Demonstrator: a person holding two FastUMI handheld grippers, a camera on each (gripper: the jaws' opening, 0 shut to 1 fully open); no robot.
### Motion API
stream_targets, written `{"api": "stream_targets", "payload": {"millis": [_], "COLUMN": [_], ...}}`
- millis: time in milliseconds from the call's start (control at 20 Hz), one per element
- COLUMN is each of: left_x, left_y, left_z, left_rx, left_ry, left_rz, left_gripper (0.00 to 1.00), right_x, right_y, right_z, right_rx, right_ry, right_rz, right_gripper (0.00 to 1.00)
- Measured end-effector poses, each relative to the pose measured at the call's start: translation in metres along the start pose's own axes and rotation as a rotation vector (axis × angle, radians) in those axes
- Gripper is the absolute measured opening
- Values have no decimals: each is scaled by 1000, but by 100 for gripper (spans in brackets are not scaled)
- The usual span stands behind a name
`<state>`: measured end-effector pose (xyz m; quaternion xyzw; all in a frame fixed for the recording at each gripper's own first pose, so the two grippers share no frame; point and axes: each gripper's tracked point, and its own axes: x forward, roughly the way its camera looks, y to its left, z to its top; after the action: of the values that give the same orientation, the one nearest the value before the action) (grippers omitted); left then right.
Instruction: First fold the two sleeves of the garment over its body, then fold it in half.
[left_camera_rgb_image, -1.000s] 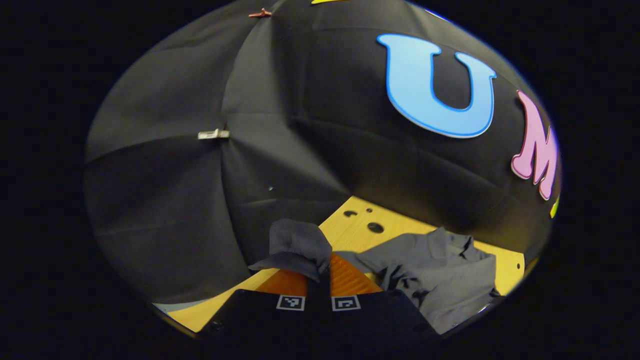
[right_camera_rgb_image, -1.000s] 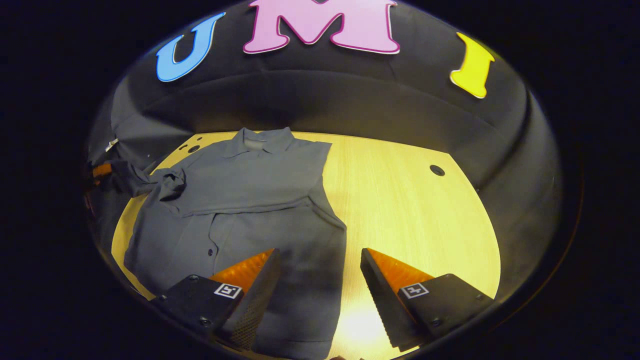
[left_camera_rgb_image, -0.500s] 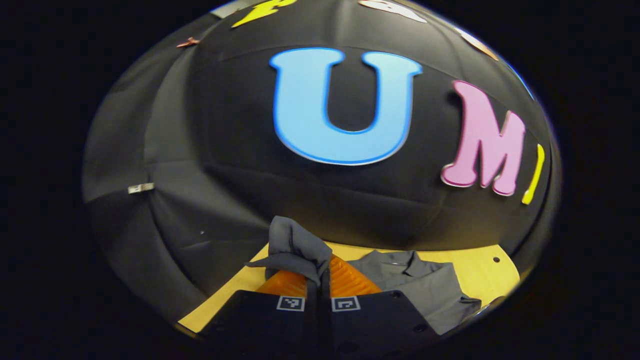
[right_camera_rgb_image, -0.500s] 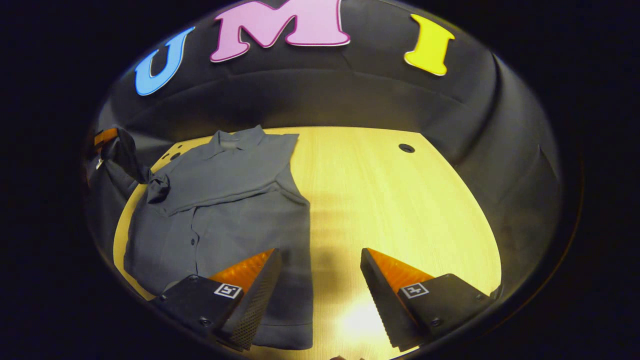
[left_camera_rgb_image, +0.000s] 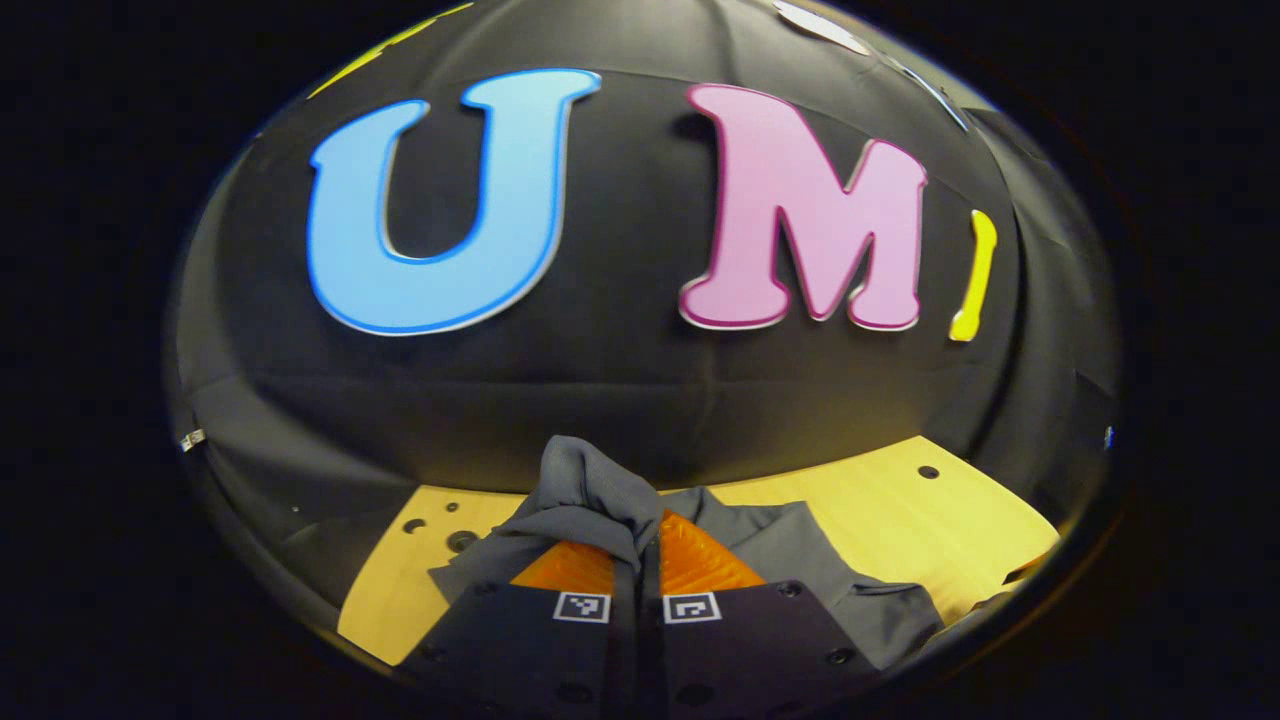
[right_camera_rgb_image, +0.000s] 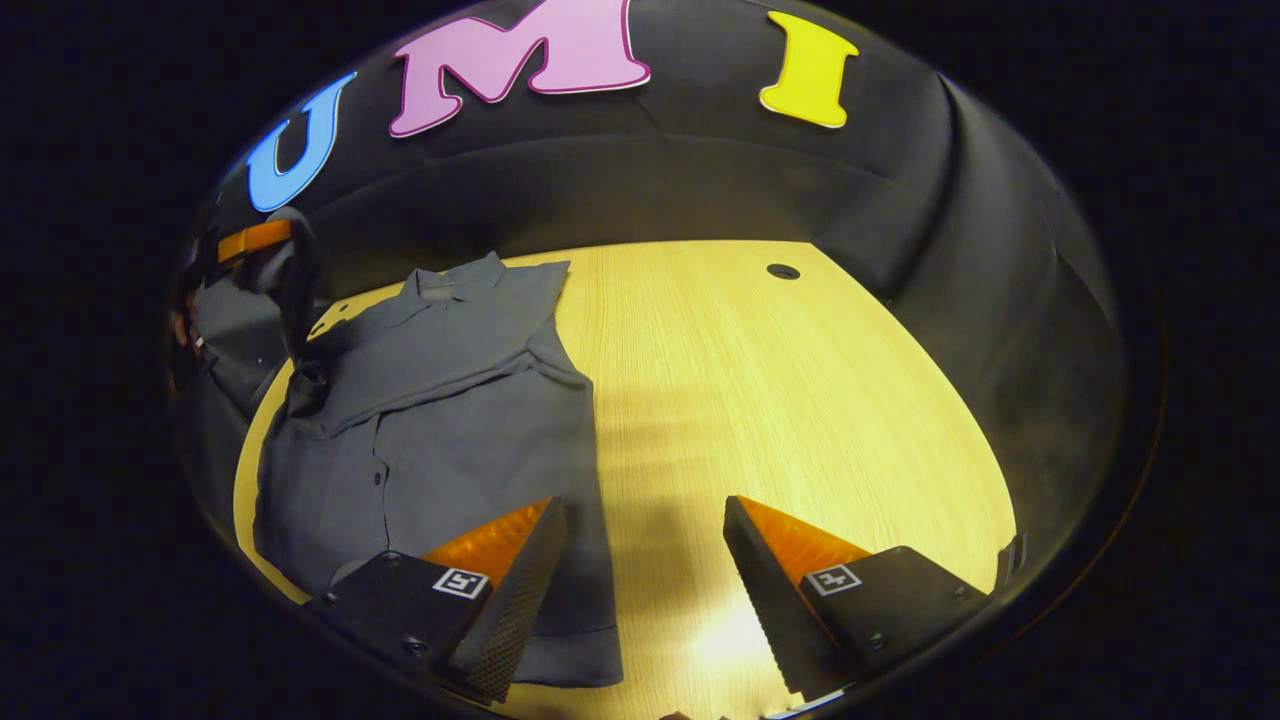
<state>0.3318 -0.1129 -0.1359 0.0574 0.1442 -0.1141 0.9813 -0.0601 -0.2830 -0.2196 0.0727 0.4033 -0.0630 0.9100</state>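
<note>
Left gripper view, nearest first: left gripper (left_camera_rgb_image: 637, 560) clamped tight on a bunched grey sleeve (left_camera_rgb_image: 590, 495), cloth spilling over both fingers, swung round in the last second from facing the booth's side wall to facing across the shirt (left_camera_rgb_image: 800, 560), collar and shoulder now spread just beyond the fingertips on the yellow wooden table (left_camera_rgb_image: 900, 510). Meaning for the task, by judgement: second sleeve lifted and travelling inward over the body, not yet laid down; half-fold untouched.

Right gripper view, near to far: right gripper (right_camera_rgb_image: 640, 570) held wide apart and empty, hovering low over the table (right_camera_rgb_image: 800, 400) at the shirt's (right_camera_rgb_image: 440, 440) hem, one finger above the cloth, the other above bare wood. Shirt drifted leftward in this view over the second, pointing to a small shift of the right hand. Farther off, right sleeve seen already folded flat across the chest (right_camera_rgb_image: 440, 345); at the far left edge, the other gripper (right_camera_rgb_image: 255, 240) raised with the left sleeve (right_camera_rgb_image: 295, 300) hanging as a taut strand down to the shoulder.

Supplied by the right gripper view alone: whole garment layout, button line, height of the lift. Supplied by the left gripper view alone: closeness of the pinch on the cuff end and bare table beyond the collar.
</note>
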Motion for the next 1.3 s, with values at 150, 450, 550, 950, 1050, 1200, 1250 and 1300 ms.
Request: {"api": "stream_targets", "payload": {"millis": [150,450,550,950,1050,1200,1250,1300], "left_x": [25,67,82,110,110,102,97,91], "left_y": [-49,-138,-156,-183,-183,-184,-182,-177], "left_z": [-8,-42,-58,-91,-93,-86,-81,-76], "left_rx": [9,20,34,7,10,24,16,4], "left_ry": [31,105,142,211,212,201,190,182], "left_rz": [-93,-233,-244,-259,-263,-276,-278,-274], "left_gripper": [5,5,5,17,34,55,67,77], "right_x": [-2,-5,-5,-5,-4,-2,-2,-1], "right_y": [5,-5,-10,-27,-27,-22,-19,-16], "right_z": [-6,-11,-14,-13,-16,-17,-18,-19], "right_rx": [19,49,47,53,54,46,41,37], "right_ry": [-5,-7,2,2,7,10,11,14], "right_rz": [4,-8,-7,-19,-16,1,7,13], "right_gripper": [99,98,98,99,99,99,100,100]}}
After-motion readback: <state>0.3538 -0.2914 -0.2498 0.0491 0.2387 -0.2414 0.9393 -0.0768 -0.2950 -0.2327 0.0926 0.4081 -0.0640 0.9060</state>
